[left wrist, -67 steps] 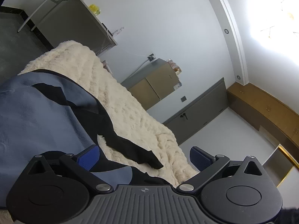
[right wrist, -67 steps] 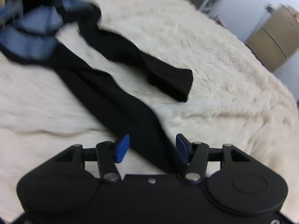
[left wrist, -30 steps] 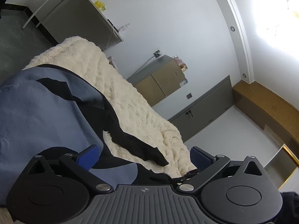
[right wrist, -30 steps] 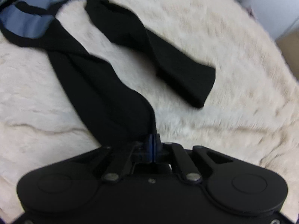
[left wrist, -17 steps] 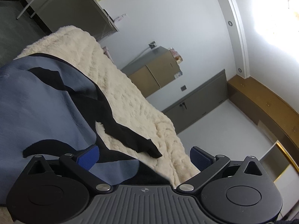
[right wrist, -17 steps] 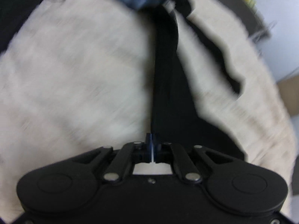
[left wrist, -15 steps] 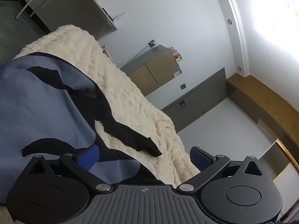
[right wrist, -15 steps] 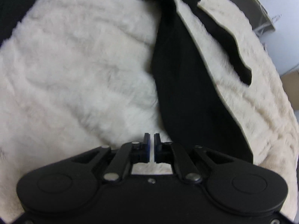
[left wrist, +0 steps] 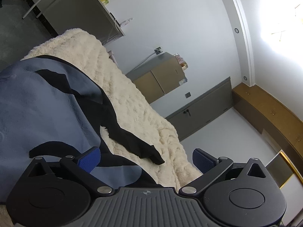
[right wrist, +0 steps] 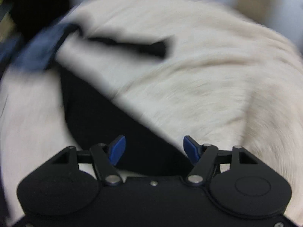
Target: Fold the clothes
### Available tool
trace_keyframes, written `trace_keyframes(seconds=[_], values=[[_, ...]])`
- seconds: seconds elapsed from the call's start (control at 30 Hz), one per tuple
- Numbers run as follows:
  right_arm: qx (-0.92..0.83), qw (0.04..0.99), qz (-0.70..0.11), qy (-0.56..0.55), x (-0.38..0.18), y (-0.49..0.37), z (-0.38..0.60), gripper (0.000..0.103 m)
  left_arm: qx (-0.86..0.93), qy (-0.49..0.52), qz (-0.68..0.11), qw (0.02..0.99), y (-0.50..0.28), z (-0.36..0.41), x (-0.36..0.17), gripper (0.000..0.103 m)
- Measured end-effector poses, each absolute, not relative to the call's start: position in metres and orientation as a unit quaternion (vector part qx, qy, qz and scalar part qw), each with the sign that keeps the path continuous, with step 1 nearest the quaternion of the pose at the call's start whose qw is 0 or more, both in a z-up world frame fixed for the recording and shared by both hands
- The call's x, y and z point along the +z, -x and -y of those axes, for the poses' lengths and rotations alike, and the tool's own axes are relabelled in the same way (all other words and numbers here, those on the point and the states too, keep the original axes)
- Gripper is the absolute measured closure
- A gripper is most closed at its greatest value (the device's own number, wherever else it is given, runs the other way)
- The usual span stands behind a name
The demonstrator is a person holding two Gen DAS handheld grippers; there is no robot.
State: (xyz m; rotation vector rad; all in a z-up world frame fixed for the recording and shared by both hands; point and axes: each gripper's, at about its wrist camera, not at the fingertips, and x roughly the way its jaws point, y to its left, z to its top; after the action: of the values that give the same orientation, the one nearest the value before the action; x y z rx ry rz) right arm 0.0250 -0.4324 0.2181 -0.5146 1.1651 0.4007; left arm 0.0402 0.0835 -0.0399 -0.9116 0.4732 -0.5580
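Observation:
A blue and black garment (left wrist: 37, 109) lies on a cream fluffy blanket (left wrist: 132, 109). One black sleeve (left wrist: 136, 143) stretches over the blanket to the right. My left gripper (left wrist: 145, 159) is open and empty, just above the garment's lower edge. In the blurred right wrist view, my right gripper (right wrist: 153, 149) is open over the other black sleeve (right wrist: 106, 119), which runs between its fingers. The first sleeve's end (right wrist: 151, 49) and the blue body (right wrist: 34, 51) lie farther off.
A metal table (left wrist: 79, 9) stands beyond the blanket's far end. A brown cabinet (left wrist: 159, 79) and a grey door (left wrist: 200, 109) stand along the white wall. The blanket's right edge (left wrist: 181, 162) drops off near my left gripper.
My right gripper was shut on the black sleeve, dragged it sideways, then opened and let it go. It is still moving, so its view is blurred. The left gripper barely moved.

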Motion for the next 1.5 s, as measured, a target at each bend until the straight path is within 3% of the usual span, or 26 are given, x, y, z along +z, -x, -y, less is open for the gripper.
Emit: trace_keyframes(seconds=[0.27, 0.4, 0.7, 0.77, 0.83, 0.9, 1.0, 1.13, 1.23, 1.37, 1.5], values=[[0.271, 0.675, -0.567, 0.387, 0.188, -0.037, 0.432, 0.041, -0.258, 0.42, -0.236, 0.838, -0.043, -0.079, -0.042, 0.001], [0.288, 0.595, -0.617, 0.427, 0.177, -0.034, 0.418, 0.101, -0.251, 0.416, -0.24, 0.841, -0.044, -0.078, -0.042, 0.001], [0.233, 0.633, -0.642, 0.365, 0.301, -0.107, 0.421, 0.101, -0.252, 0.415, -0.234, 0.842, -0.042, -0.079, -0.041, 0.001], [0.182, 0.662, -0.614, 0.39, 0.301, -0.13, 0.421, 0.089, -0.252, 0.415, -0.234, 0.842, -0.042, -0.079, -0.041, 0.001], [0.117, 0.678, -0.575, 0.442, 0.287, -0.139, 0.414, 0.066, -0.251, 0.413, -0.233, 0.844, -0.042, -0.079, -0.04, 0.001], [0.059, 0.67, -0.531, 0.515, 0.254, -0.139, 0.395, 0.063, -0.248, 0.411, -0.232, 0.846, -0.041, -0.079, -0.039, 0.001], [0.02, 0.685, -0.471, 0.555, 0.221, -0.126, 0.362, 0.049, -0.243, 0.41, -0.225, 0.85, -0.037, -0.08, -0.038, 0.001], [0.109, 0.779, -0.385, 0.483, 0.213, -0.078, 0.274, 0.046, -0.233, 0.423, -0.218, 0.848, -0.038, -0.085, -0.039, 0.001], [0.199, 0.835, -0.327, 0.396, 0.214, -0.037, 0.205, 0.03, -0.22, 0.423, -0.218, 0.852, -0.039, -0.086, -0.037, 0.001], [0.312, 0.865, -0.279, 0.276, 0.202, 0.009, 0.11, 0.028, -0.213, 0.401, -0.2, 0.868, -0.043, -0.105, -0.016, 0.0], [0.4, 0.829, -0.246, 0.305, 0.185, 0.039, 0.021, 0.029, -0.157, 0.332, -0.179, 0.913, -0.047, -0.15, 0.003, 0.0]])
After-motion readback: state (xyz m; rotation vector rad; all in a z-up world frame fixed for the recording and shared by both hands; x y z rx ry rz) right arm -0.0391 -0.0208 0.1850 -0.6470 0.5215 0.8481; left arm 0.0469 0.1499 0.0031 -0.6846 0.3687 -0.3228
